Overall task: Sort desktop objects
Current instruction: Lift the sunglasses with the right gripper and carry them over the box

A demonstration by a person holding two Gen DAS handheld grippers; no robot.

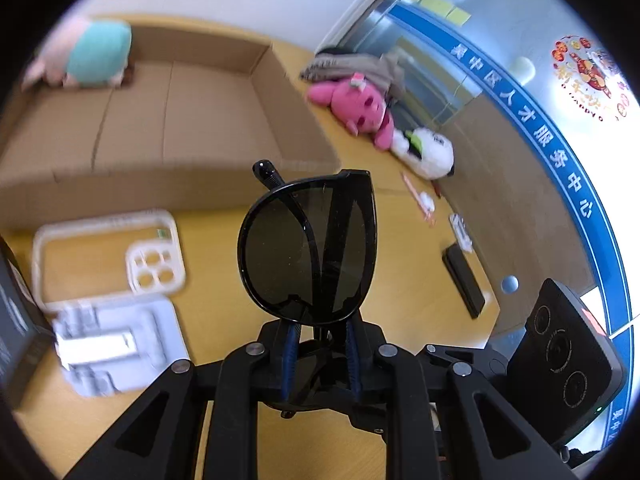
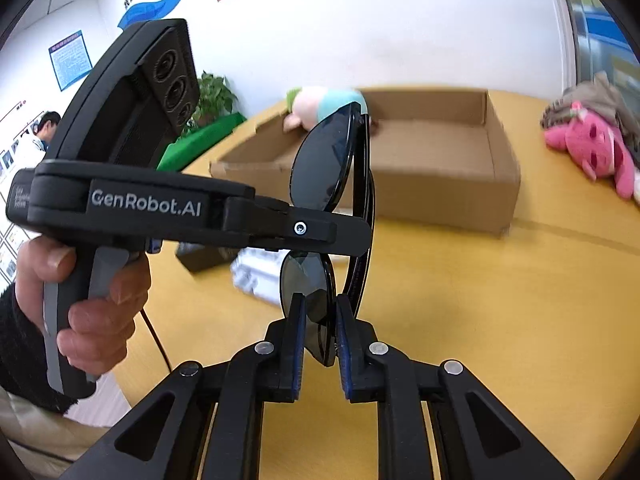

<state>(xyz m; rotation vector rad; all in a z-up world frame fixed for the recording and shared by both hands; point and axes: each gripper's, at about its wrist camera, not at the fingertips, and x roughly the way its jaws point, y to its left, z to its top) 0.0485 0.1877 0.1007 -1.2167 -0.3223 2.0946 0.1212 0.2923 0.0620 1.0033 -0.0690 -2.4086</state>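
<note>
Through the left wrist camera I had the left tongs (image 1: pixel 320 344) pinched shut on the lower edge of a pair of folded black sunglasses (image 1: pixel 308 244), which stood upright in front of the lens, lifted clear of the yellow table (image 1: pixel 408 280). Behind them lay an open cardboard box (image 1: pixel 168 120) with a teal and pink plush (image 1: pixel 94 56) at its far left corner. A clear phone case (image 1: pixel 108 256) and a blurred white package (image 1: pixel 116 344) lay on the table to the left, a pink plush (image 1: pixel 356 108) and a white plush (image 1: pixel 424 152) to the right, with a flat black bar (image 1: pixel 464 280) nearer. Through the right wrist camera I saw the right tongs (image 2: pixel 320 344) closed on the bottom of the same sunglasses (image 2: pixel 332 168), while the left tongs (image 2: pixel 344 236), gripped by the left hand (image 2: pixel 84 300), clamped them across the middle. The box (image 2: pixel 440 168) sat just beyond, and the pink plush (image 2: pixel 592 148) lay at far right
</note>
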